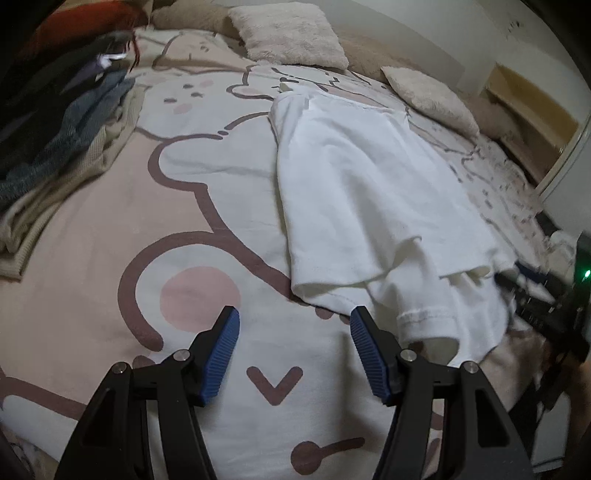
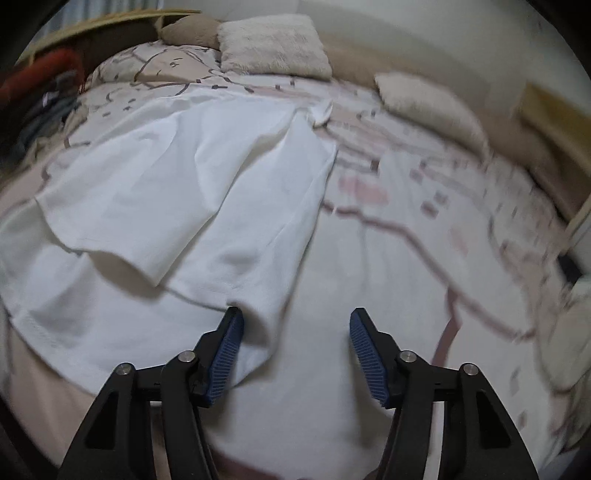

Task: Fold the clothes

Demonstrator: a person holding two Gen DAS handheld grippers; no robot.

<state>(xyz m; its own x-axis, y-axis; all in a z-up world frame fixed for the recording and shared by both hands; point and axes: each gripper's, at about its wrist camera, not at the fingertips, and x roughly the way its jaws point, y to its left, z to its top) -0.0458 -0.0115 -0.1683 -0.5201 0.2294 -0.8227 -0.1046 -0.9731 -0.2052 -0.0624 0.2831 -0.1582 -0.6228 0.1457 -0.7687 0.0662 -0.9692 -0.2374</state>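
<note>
Both hand-held grippers are released, blue ribbed pads spread wide with nothing between them. Left hand-held gripper (image 1: 294,325) hovers over the bedspread (image 1: 110,236), just short of the near hem of the white T-shirt (image 1: 362,184); its right pad (image 1: 369,354) sits close beside a short sleeve (image 1: 428,325) that lies toward the bed's near edge. Right hand-held gripper (image 2: 296,326) hangs over the same white T-shirt (image 2: 177,184) from the other side, with its left pad (image 2: 225,354) above the garment's near corner and its right pad over bare bedspread (image 2: 406,206).

The shirt lies spread lengthwise on the bed, one side folded inward so a flap overlaps the body, with creases running along it. No print, brand or label can be read on it; a small tab at its far end is too small to make out.

The bedspread carries a cartoon pattern of pink cheeks, brown outlines and a small V-shaped mouth, with no lettering. Two fluffy cream pillows (image 1: 291,33) (image 1: 432,96) rest at the head of the bed. A pile of other clothes (image 1: 74,110), grey, dark and beige with something red behind, sits on the far left of the bed, well apart from the shirt. The right wrist view is motion-blurred toward its right side. A green light (image 1: 586,274) glows at the left view's right edge.
</note>
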